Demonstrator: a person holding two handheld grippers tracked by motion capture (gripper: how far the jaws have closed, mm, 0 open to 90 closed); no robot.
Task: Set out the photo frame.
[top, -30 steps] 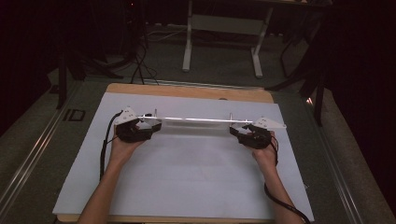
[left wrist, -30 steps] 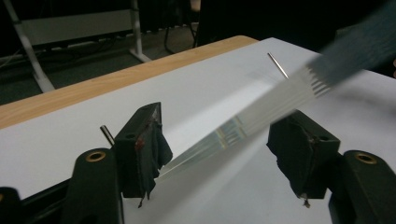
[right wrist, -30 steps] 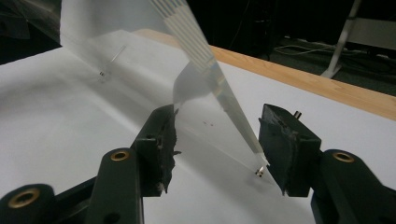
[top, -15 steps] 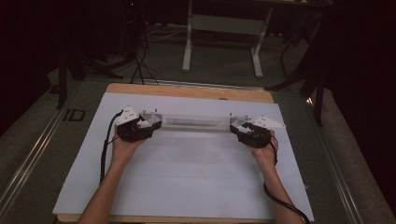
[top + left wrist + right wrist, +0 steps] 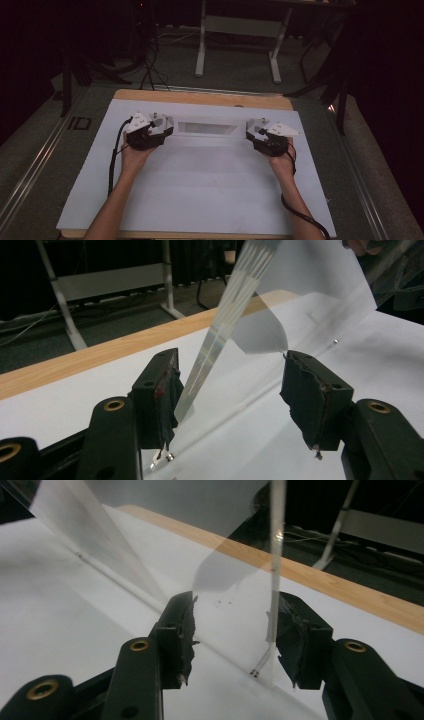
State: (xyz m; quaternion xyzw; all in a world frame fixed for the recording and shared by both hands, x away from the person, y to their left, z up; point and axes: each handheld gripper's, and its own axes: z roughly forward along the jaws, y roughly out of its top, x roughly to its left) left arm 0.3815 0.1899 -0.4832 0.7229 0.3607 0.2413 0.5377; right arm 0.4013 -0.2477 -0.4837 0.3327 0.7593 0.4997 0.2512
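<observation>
Here a clear plastic sheet (image 5: 206,128) lies across the far part of the white mat (image 5: 200,185) on the worktop (image 5: 200,98), stretched between the two claws. The left claw (image 5: 167,128) has just been closing, its jaws apart around the sheet's left end without pressing it. The right claw (image 5: 249,131), also just closing, stands likewise apart around the right end.

Left gripper (image 5: 161,131), right gripper (image 5: 255,134) at ends of clear sheet (image 5: 206,128), on white mat (image 5: 200,180).
</observation>
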